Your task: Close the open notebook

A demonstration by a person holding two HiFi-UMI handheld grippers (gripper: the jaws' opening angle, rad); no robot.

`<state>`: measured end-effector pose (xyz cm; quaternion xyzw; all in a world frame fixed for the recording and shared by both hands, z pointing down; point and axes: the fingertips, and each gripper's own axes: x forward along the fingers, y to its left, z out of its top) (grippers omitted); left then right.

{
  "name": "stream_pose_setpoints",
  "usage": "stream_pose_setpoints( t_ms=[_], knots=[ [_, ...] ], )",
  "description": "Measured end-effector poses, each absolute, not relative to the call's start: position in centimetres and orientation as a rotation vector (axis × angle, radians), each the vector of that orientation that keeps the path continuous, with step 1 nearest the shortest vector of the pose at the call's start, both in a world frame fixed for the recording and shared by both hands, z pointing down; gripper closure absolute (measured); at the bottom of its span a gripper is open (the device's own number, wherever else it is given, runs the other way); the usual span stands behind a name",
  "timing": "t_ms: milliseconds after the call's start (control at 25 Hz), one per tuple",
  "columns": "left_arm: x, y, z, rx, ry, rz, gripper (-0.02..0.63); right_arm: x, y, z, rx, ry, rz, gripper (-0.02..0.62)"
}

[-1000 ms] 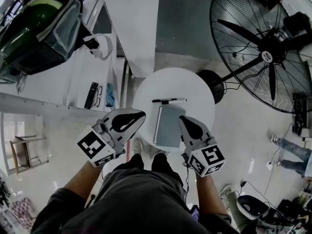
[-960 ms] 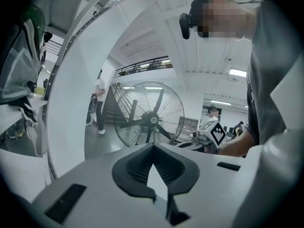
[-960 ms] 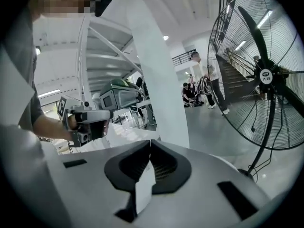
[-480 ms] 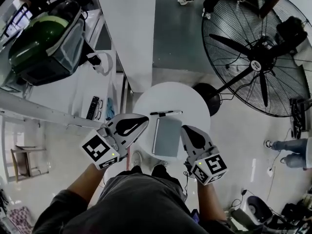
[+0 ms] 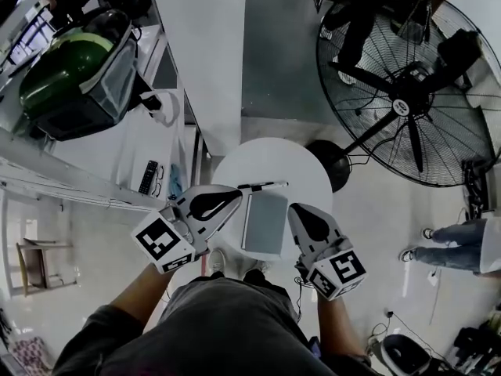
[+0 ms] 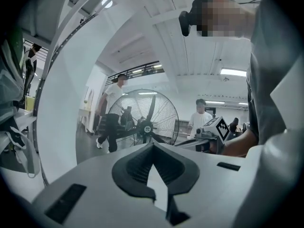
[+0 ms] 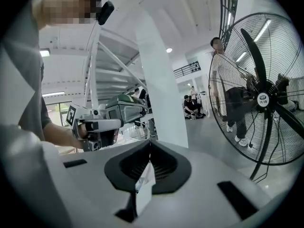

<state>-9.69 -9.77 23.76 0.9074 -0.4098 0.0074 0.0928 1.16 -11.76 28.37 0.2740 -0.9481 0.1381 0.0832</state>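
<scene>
The notebook (image 5: 264, 222) lies flat on the round white desk (image 5: 301, 171), on the side of the desk nearest to the person. It looks closed, with its grey cover up. A pen (image 5: 262, 185) lies on the desk just beyond the far edge of the notebook.

The left tongs (image 5: 233, 195) are held over the left edge of the desk, beside the notebook and not touching it. In the left gripper view their jaws are clenched tip to tip with nothing between them. The right tongs (image 5: 294, 209) are over the near right edge of the desk, also clear of the notebook. Their jaws are clenched and empty too.

A large fan (image 5: 407, 92) stands on the floor to the right of the desk, behind it.
</scene>
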Motion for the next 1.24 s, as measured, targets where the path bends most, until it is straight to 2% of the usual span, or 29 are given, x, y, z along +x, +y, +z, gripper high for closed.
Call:
stream_pose_setpoints(
  t_ms=[1240],
  knots=[
    [-7.4, -8.3, 24.5, 2.677, -1.211, 0.018, 0.594, 2.4, -10.0, 29.0, 0.782, -2.835, 0.435, 0.575]
  ],
)
